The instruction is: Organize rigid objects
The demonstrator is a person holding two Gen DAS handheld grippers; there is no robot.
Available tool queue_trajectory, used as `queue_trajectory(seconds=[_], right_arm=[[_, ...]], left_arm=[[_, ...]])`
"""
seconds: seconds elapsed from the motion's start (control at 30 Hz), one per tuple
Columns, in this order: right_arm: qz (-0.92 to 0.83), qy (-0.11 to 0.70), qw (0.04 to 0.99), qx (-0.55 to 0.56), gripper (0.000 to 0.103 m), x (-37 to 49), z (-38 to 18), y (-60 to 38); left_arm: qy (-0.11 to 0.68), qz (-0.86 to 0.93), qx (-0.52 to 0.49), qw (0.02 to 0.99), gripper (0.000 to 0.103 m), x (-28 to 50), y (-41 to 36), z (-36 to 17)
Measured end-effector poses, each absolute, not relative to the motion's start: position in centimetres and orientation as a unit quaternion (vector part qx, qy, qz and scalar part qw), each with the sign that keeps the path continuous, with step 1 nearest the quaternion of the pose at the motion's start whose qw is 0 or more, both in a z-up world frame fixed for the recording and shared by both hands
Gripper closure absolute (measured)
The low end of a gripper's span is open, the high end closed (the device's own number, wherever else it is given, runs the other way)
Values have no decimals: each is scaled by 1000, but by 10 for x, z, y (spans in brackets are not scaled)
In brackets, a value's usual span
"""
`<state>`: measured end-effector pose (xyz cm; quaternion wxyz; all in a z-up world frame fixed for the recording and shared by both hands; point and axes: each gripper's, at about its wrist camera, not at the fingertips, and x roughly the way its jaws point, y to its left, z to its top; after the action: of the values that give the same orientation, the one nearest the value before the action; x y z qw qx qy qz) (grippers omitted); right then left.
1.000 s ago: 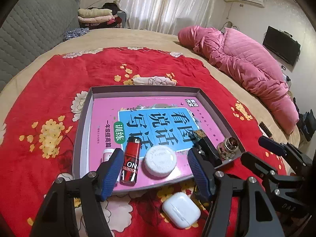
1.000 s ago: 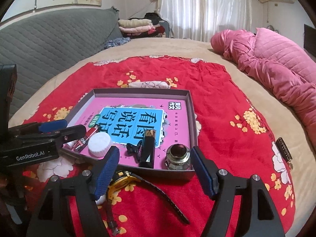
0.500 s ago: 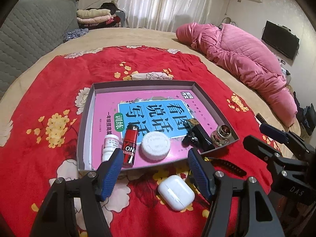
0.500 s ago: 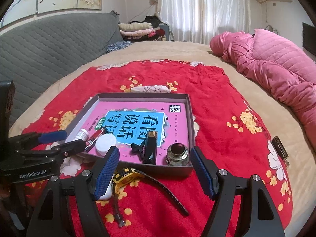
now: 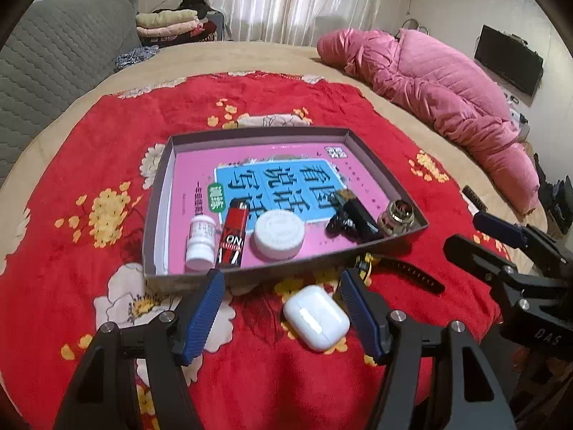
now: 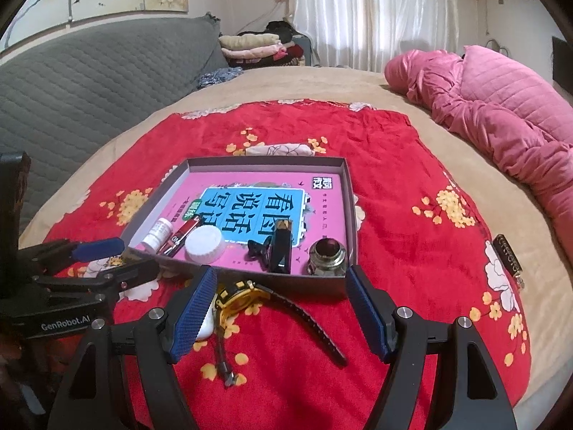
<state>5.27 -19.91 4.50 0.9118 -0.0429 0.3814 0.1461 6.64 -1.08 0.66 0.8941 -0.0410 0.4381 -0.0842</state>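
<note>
Tray (image 5: 157, 211): grey shallow box, centre of the left wrist view, on the red flowered blanket (image 5: 89, 150); a pink-and-blue booklet (image 5: 279, 175) lines its floor.
Sorted so far: six pieces lie along the tray's near edge. From lower left to right in the left view: small white bottle (image 5: 201, 238), red lighter (image 5: 232, 236), round white lid (image 5: 279, 233), black clip (image 5: 338, 225) touching a black rectangular case (image 5: 360, 216), and a glass jar (image 5: 395, 215) in the near right corner.
Left outside: white earbud case (image 5: 317, 317), on the blanket just below the tray's near wall; yellow-and-black wristwatch (image 6: 247, 295), strap trailing toward the lower right of the right wrist view, also just outside that wall. A small dark tag-like item (image 6: 506, 254) lies well apart at the right edge; unclear whether it belongs to the job.
Left gripper (image 5: 281, 308): spread wide, empty; the earbud case sits low between its blue pads, untouched.
Right gripper (image 6: 283, 310): spread wide, empty; the watch lies between its fingers, not pinched.
Progress: judged mostly done, with two loose pieces left to lift into the tray.
</note>
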Motion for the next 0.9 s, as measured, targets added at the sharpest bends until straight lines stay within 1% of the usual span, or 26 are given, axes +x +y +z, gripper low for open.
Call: queue_trajectory(seconds=[0.57, 0.9], right_arm=[[154, 410, 898, -34, 27, 41, 35, -204], [160, 422, 892, -33, 27, 42, 25, -203]], left_arm=[[501, -91, -47, 859, 36, 52, -26, -24], [518, -88, -63, 849, 36, 56, -29, -35]])
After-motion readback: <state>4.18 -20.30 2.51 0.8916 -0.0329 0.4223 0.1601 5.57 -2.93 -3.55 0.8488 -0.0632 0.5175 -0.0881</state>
